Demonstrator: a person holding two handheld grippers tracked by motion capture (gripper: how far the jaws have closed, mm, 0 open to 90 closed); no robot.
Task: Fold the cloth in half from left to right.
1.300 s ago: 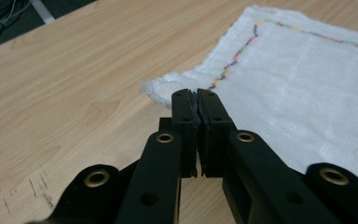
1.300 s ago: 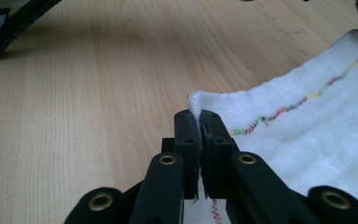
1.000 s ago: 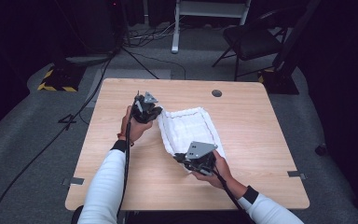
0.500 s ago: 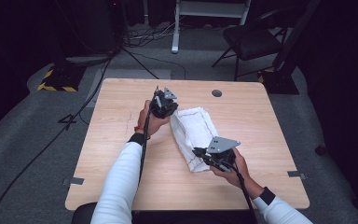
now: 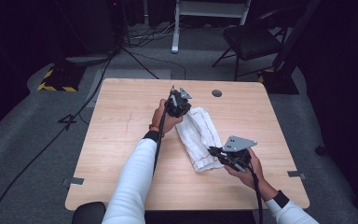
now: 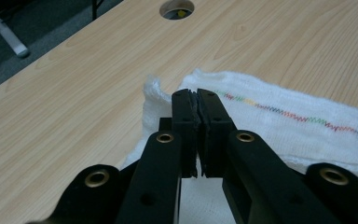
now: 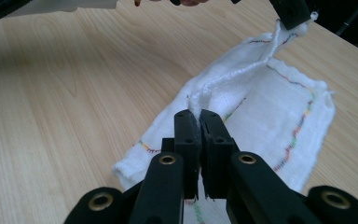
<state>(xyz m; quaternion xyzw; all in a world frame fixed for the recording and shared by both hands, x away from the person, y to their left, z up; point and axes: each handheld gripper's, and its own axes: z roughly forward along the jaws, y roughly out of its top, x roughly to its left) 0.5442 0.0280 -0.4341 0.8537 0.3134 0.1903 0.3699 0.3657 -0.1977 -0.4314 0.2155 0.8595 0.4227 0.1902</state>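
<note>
A white towel [image 5: 199, 134] with a coloured zigzag seam lies folded lengthwise on the wooden table [image 5: 121, 140]. My left gripper [image 5: 184, 112] is at the towel's far end, its jaws shut on a raised fold of cloth [image 6: 158, 91]; the left gripper [image 6: 196, 95] pinches it at the tips. My right gripper [image 5: 213, 151] is at the near end. There the right gripper [image 7: 195, 114] is shut on a ridge of the towel [image 7: 270, 107]. That ridge runs away to the other gripper's black jaw at the top of the right gripper view.
A round cable hole [image 5: 216, 93] sits near the table's far edge, just beyond the towel. Bare wood stretches to the left and at the near side. Behind the table stand a black chair [image 5: 254, 42] and a white frame leg [image 5: 175, 28], with cables on the floor.
Both hands have moved to the right across the table, carrying the towel's lifted edge with them. The towel has gone from a broad spread to a narrower folded strip.
</note>
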